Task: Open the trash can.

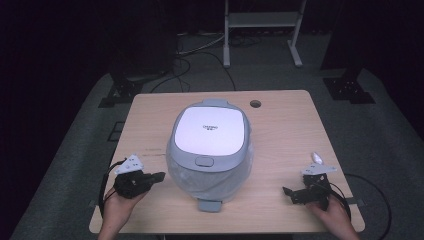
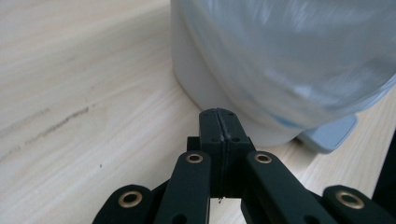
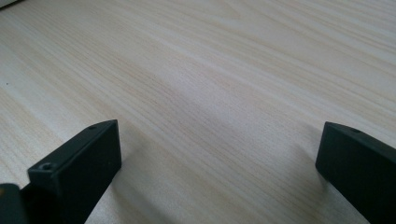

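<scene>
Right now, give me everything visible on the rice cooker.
The rice cooker is a rounded white appliance with a grey-blue rim, standing upright at the table's middle, lid shut. The flat white lid panel bears a small logo too small to read; a grey latch button sits at its front edge, a tab at the back and another at the base front. Clear plastic film seems to wrap the body. The shut left tool points at its lower side, just short of it.

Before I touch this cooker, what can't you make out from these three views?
- Rice cooker: what is inside, hidden by its shut lid in the high view.
- Lid lettering: too small to read in the high view.
- Cooker's upper part: cut off by the frame edge and blurred in the left gripper view.
- Right gripper: in its own view, jaws apart over bare table; the cooker lies outside the frame.
</scene>
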A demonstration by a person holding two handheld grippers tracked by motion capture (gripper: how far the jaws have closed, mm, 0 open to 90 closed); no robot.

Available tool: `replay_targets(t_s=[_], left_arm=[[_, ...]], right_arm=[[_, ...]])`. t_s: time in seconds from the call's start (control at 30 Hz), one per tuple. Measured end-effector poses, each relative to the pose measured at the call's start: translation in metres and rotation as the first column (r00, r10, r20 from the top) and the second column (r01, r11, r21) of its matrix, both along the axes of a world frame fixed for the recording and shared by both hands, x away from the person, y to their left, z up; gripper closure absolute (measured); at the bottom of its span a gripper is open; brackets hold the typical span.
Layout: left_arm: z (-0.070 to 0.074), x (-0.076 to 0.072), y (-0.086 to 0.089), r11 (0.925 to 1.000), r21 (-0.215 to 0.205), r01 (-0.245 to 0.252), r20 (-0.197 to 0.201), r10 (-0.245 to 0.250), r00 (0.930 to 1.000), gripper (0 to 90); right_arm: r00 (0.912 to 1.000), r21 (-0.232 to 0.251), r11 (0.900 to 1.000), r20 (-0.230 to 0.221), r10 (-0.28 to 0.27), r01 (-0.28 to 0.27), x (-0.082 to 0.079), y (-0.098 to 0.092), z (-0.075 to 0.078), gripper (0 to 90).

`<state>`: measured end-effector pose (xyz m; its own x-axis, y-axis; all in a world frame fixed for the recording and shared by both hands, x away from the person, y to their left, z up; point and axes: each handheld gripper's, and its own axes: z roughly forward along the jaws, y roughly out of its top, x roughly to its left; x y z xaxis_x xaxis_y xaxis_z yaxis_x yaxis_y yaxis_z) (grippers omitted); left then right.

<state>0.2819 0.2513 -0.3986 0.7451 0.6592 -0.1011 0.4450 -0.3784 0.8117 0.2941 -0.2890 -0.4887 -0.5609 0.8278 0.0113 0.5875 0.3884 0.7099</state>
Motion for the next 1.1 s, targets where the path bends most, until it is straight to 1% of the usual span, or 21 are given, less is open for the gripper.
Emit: replay_targets(t_s=[0.1, 0.17, 0.2, 0.23, 0.27, 0.53, 0.8, 1.0, 1.03, 1.1], left_arm=[[0.007, 0.001, 0.002, 0.9999, -0.017, 0.0, 0.005, 0.0, 1.0, 89.9], [0.012, 0.001, 0.003, 0.9998, -0.019, 0.003, 0.01, -0.003, 0.9999, 89.9], [0.015, 0.001, 0.003, 0.9998, -0.021, 0.006, 0.011, -0.006, 0.9999, 89.9], [0.02, 0.001, 0.004, 0.9995, -0.032, 0.005, 0.019, -0.005, 0.9998, 89.9], [0.02, 0.001, 0.004, 0.9995, -0.032, 0.005, 0.019, -0.005, 0.9998, 89.9], [0.04, 0.001, 0.009, 0.9981, -0.061, 0.013, 0.036, -0.011, 0.9993, 89.8], [0.06, -0.001, 0.007, 0.9951, -0.092, 0.035, 0.055, -0.03, 0.998, 89.8], [0.078, -0.005, 0.004, 0.9928, -0.106, 0.055, 0.085, -0.046, 0.9953, 89.7], [0.083, -0.006, 0.003, 0.9917, -0.112, 0.063, 0.093, -0.053, 0.9942, 89.8], [0.086, -0.007, 0.002, 0.9915, -0.114, 0.064, 0.097, -0.053, 0.9939, 89.7]], right_arm=[[1.0, 0.0, 1.0, 0.0, 0.0, 0.0, 0.0, 0.0, 0.0, 0.0], [1.0, 0.0, 1.0, 0.0, 0.0, 0.0, 0.0, 0.0, 0.0, 0.0], [1.0, 0.001, 1.0, 0.0, 0.0, 0.0, 0.0, 0.0, 0.0, 0.0], [1.0, 0.0, 1.0, 0.001, 0.0, 0.0, 0.0, 0.0, 0.0, 0.0], [1.0, 0.0, 1.0, 0.001, 0.0, 0.0, 0.0, 0.0, 0.0, 0.0], [1.0, 0.0, 1.0, 0.001, 0.0, 0.0, 0.0, 0.0, 0.0, 0.0], [1.0, 0.0, 1.0, 0.0, 0.0, 0.0, 0.0, 0.0, 0.0, 0.0], [1.0, 0.0, 1.0, 0.0, 0.0, 0.0, 0.0, 0.0, 0.0, 0.0], [1.0, 0.0, 1.0, 0.0, 0.0, 0.0, 0.0, 0.0, 0.0, 0.0], [1.0, 0.0, 1.0, 0.0, 0.0, 0.0, 0.0, 0.0, 0.0, 0.0]])
